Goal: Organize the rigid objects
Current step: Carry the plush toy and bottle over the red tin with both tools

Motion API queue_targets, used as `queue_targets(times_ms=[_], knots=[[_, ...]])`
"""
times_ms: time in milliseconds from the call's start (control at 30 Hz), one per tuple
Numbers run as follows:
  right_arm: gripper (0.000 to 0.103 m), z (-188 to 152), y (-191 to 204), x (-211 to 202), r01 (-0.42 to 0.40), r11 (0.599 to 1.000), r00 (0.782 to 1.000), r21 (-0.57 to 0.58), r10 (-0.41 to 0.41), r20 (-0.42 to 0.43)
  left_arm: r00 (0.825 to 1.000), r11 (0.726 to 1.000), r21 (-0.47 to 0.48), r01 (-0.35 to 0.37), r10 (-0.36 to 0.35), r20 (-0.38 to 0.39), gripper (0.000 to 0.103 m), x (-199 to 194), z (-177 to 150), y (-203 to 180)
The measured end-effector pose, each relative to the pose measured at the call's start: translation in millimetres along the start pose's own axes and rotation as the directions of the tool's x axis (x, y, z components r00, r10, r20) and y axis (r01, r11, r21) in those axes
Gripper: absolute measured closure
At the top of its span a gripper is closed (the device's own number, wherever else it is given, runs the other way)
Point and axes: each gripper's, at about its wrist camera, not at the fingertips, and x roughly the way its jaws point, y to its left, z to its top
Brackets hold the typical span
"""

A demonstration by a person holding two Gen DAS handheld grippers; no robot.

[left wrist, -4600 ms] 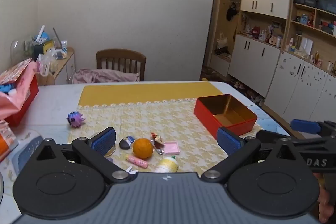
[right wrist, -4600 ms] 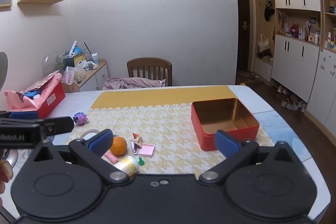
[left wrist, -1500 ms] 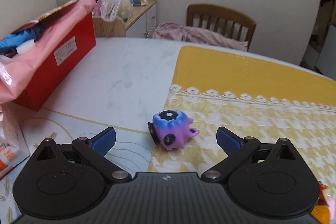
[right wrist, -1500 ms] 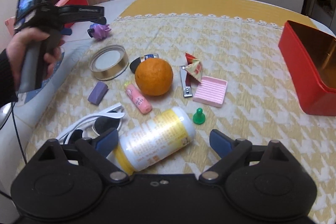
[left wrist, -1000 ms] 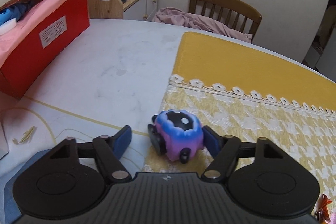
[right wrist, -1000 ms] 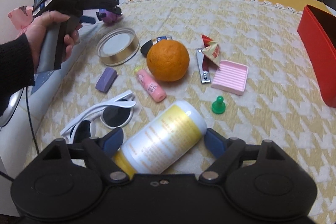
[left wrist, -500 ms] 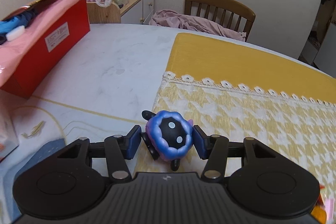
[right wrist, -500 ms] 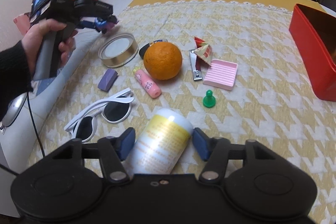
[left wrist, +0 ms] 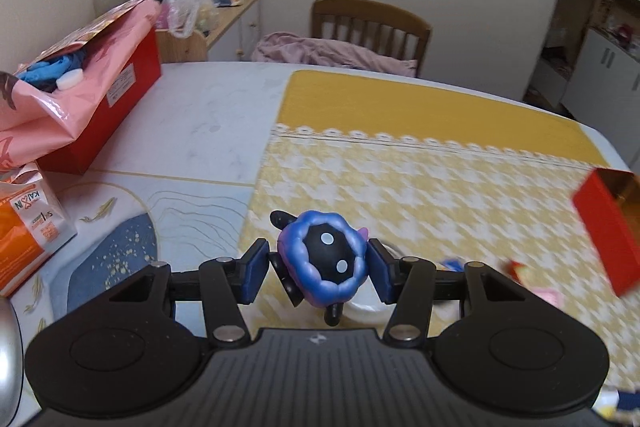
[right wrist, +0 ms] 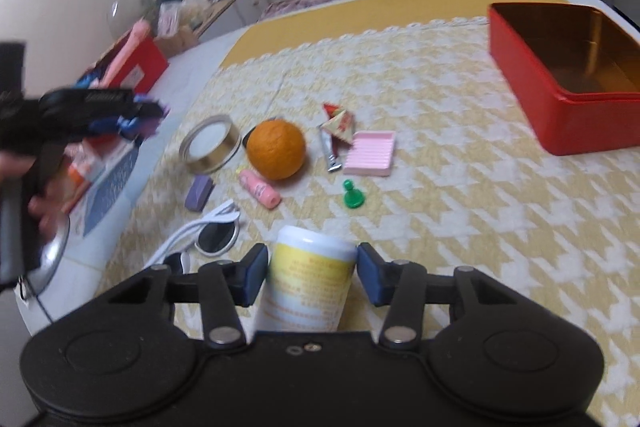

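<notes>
At lower centre of the left wrist view, the left gripper (left wrist: 318, 269) is clamped on a round blue-and-purple toy figure (left wrist: 325, 265), held above the worktop (left wrist: 208, 115). At lower centre of the right wrist view, the right gripper (right wrist: 312, 273) squeezes a white-and-yellow plastic bottle (right wrist: 308, 279); the open red metal tin (right wrist: 568, 75) sits upper right.

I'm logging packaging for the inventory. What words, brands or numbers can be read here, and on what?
"KAIXIN", seen rotated: orange packet at the left table edge.
White label on the red box: print too small to read.
Yellow-labelled bottle in the right gripper's fingers: orange print too blurred.
Left gripper body, seen from the right wrist: white lettering blurred.
</notes>
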Motion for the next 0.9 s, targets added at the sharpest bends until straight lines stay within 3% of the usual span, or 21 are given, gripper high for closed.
queue_targets(times_ms=[433,700,900], knots=[[0.059,30.2,-45.9,-65.0,0.099,0.992,0.986,0.076,-0.108,0.129,0.987,0.980,0.116,0.160,-0.158,-0.024,0.051,-51.6,3.1,-70.1],[0.059,67.9,-89.7,-90.1,0.121,0.988,0.971,0.094,-0.137,0.195,0.967,0.951,0.176,0.253,-0.253,-0.022,0.051,-55.8,23.3,-136.4],[0.059,99.5,-133.9,-105.7,0.137,0.986,0.958,0.091,-0.155,0.243,0.965,0.940,0.219,0.260,-0.264,-0.015,0.051,-45.3,32.6,-198.2]])
